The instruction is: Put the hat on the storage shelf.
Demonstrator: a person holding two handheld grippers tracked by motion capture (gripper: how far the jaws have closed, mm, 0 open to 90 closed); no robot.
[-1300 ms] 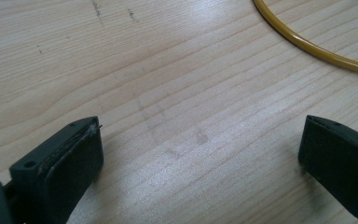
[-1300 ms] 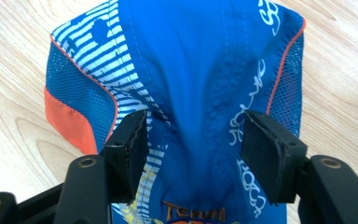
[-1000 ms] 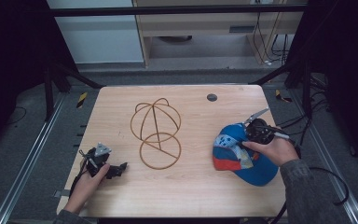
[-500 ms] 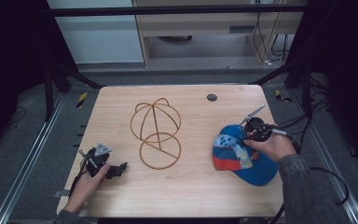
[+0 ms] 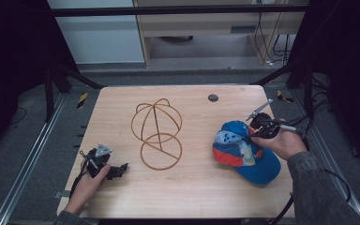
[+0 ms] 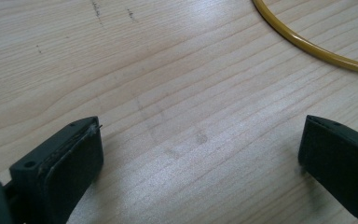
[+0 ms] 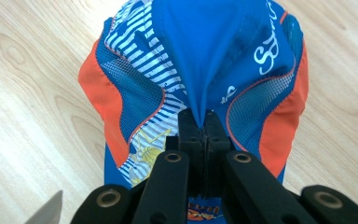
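Note:
A blue and orange cap [image 5: 243, 152] with striped and mesh panels lies at the right side of the wooden table [image 5: 192, 187]. My right gripper [image 5: 253, 133] is shut on a fold of the cap's blue crown fabric [image 7: 200, 70], pinching it up into a ridge. A yellow wire hat stand [image 5: 157, 133] lies on the middle of the table. My left gripper [image 5: 119, 169] rests low at the front left, jaws wide open over bare wood, with an arc of the yellow wire hat stand [image 6: 307, 44] just beyond it.
A small dark round hole [image 5: 213, 98] sits near the table's far edge. Dark metal frame rails [image 5: 37, 140] run along both sides of the table, and cables [image 5: 304, 126] trail off the right edge.
The right gripper has shifted slightly toward the near right with the cap's fabric in it. The left gripper has stayed put.

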